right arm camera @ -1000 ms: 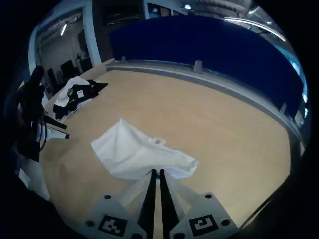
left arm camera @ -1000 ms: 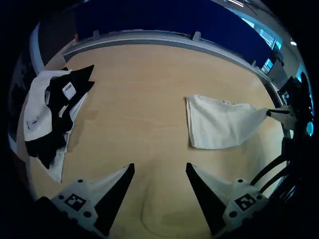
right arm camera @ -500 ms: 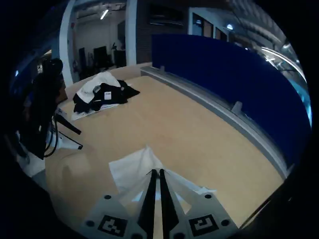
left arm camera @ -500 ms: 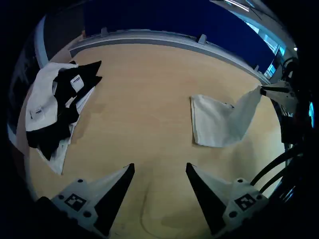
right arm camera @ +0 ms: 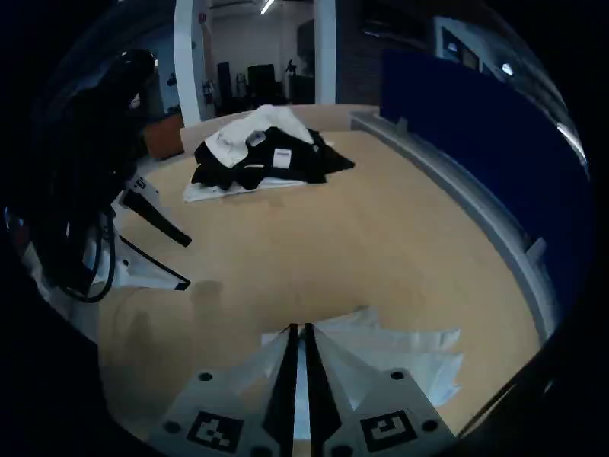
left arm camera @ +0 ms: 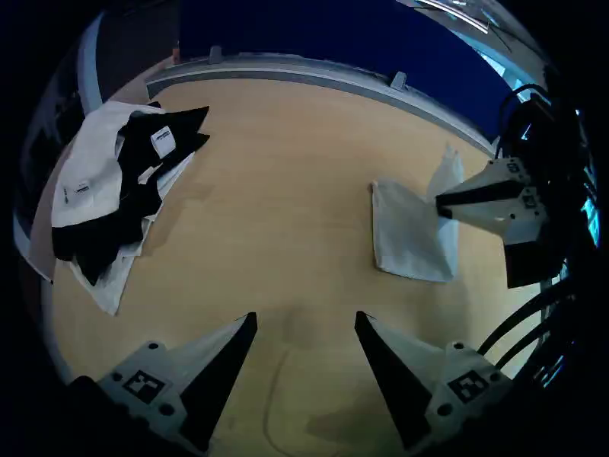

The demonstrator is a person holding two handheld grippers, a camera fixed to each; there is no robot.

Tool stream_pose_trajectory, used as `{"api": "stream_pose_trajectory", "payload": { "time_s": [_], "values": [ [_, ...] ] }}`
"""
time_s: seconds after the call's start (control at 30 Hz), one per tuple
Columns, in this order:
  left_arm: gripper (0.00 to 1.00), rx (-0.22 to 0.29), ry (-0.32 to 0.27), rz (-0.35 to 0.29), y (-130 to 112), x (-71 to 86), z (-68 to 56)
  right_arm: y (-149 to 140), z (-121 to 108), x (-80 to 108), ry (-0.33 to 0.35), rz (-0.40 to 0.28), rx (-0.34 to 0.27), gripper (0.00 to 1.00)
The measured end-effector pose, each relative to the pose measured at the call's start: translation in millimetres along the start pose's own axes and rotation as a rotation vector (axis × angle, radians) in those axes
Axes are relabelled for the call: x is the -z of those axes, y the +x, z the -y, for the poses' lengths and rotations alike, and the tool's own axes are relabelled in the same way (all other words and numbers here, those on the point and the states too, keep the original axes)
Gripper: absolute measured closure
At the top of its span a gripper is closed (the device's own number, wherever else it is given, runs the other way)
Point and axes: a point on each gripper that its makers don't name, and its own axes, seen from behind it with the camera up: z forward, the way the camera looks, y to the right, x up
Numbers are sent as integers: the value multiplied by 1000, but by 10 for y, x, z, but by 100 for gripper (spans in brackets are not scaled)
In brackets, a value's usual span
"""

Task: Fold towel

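Two fingers of the left tool (left arm camera: pixel 304 315) stand wide apart, holding nothing, over the bare tabletop (left arm camera: pixel 289 175) in the left gripper view. The white towel (left arm camera: pixel 407 240) lies to the right, partly doubled over, with one edge held up by the right tool (left arm camera: pixel 441 206), which is closed on the cloth. A pile (left arm camera: pixel 114 179) of black and white clothes sits far left.

In the right gripper view, the right tool's fingers are nearly together, pinching towel cloth just above the tabletop. The left tool is well apart at the left, spread open, with the pile beyond it.
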Motion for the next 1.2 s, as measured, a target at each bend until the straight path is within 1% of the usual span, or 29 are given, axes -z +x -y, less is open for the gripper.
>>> {"api": "stream_pose_trajectory", "payload": {
  "time_s": [0.07, 0.17, 0.27, 0.4, 0.57, 0.67, 0.7, 0.73, 0.83, 1.0, 1.1, 1.2],
  "values": [
    [4, 8, 2, -1, -14, -2, 16, -97, 90, -185, 33, 30, -16, 93],
    [4, 22, 6, 0, -36, -6, 43, -287, 191, -406, 64, 80, -43, 93],
    [4, 35, 8, 1, -53, -10, 68, -448, 254, -540, 77, 116, -65, 93],
    [4, 46, 12, 2, -64, -4, 99, -520, 270, -589, 73, 122, -78, 93],
    [4, 50, 20, 9, -86, -10, 143, -523, 260, -563, 74, 115, -90, 92],
    [4, 50, 24, 11, -94, -25, 156, -509, 274, -529, 78, 107, -93, 89],
    [4, 49, 25, 11, -96, -29, 157, -501, 281, -516, 80, 103, -94, 86],
    [4, 49, 25, 11, -97, -32, 158, -490, 290, -500, 82, 98, -96, 80],
    [4, 47, 29, 10, -99, -36, 165, -437, 316, -437, 88, 75, -103, 58],
    [4, 45, 35, 9, -95, -22, 194, -290, 302, -269, 76, 9, -126, 40],
    [4, 46, 37, 9, -89, -5, 209, -220, 235, -140, 48, -32, -147, 30],
    [4, 46, 38, 8, -81, 18, 220, -212, 132, -8, 5, -61, -169, 20]
  ]
}}
